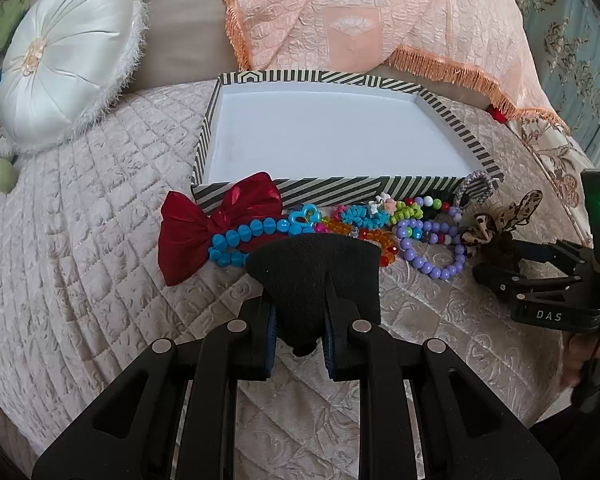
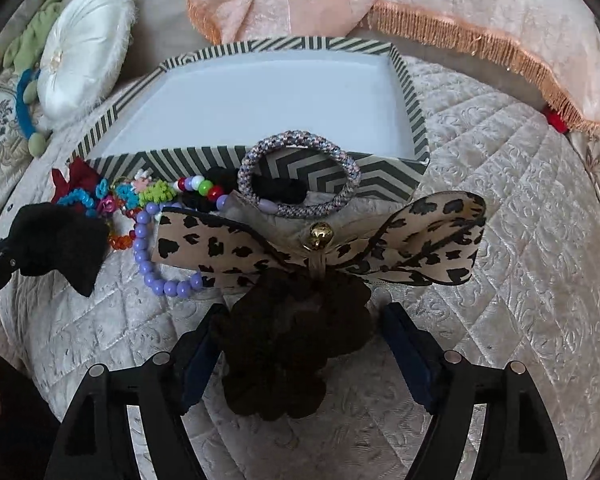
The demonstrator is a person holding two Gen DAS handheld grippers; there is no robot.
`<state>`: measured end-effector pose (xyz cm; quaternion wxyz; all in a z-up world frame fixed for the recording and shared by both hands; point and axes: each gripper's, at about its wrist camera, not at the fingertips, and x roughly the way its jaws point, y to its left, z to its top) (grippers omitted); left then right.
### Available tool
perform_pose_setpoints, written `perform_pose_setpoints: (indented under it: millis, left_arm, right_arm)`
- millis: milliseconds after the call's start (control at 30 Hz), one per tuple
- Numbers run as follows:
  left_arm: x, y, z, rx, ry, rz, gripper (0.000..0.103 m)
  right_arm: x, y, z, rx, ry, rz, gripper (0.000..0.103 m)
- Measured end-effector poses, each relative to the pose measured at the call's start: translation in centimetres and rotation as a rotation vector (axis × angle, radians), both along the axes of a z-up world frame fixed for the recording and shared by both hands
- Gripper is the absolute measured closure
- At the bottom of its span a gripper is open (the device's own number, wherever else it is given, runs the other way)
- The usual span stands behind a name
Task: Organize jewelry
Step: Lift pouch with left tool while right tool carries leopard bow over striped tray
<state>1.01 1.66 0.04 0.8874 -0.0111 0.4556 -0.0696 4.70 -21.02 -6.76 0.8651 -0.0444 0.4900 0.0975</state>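
My left gripper (image 1: pixel 300 340) is shut on a black fabric bow (image 1: pixel 312 276), held just above the quilt in front of the jewelry. My right gripper (image 2: pixel 302 320) stands open, low over the quilt. A dark brown scrunchie (image 2: pixel 292 340) with a leopard-print bow (image 2: pixel 420 240) and a gold bell lies between its fingers, and the pads are not pressing it. A striped box (image 1: pixel 340 188) with a bare white inside sits behind. Along its front lie a red bow (image 1: pixel 188 232), a blue bead bracelet (image 1: pixel 236 240), a purple bead bracelet (image 1: pixel 432 256), several coloured hair ties and a grey braided hair tie (image 2: pixel 300 176).
Everything rests on a quilted pale cover (image 1: pixel 100 280). A round white cushion (image 1: pixel 68 60) lies at the back left. A peach fringed cloth (image 1: pixel 360 20) hangs behind the box. A person's hand (image 1: pixel 580 356) holds the right gripper at the right edge.
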Motion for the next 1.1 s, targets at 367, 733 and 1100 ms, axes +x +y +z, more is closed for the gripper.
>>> perform_pose_setpoints:
  millis: [367, 733, 1100]
  left_arm:
    - [0.0, 0.2, 0.1, 0.000, -0.003, -0.001, 0.086]
    - [0.1, 0.2, 0.1, -0.005, -0.007, 0.005, 0.086]
    - [-0.2, 0.5, 1.3, -0.050, -0.049, -0.001, 0.086]
  right_arm:
    - [-2.8, -0.5, 4.6, 0.071, -0.117, 0.025, 0.077]
    - [-6.1, 4.3, 5.4, 0.105, -0.178, 0.183, 0.077]
    - [-5.1, 3.1, 5.2, 0.108, -0.177, 0.125, 0.077]
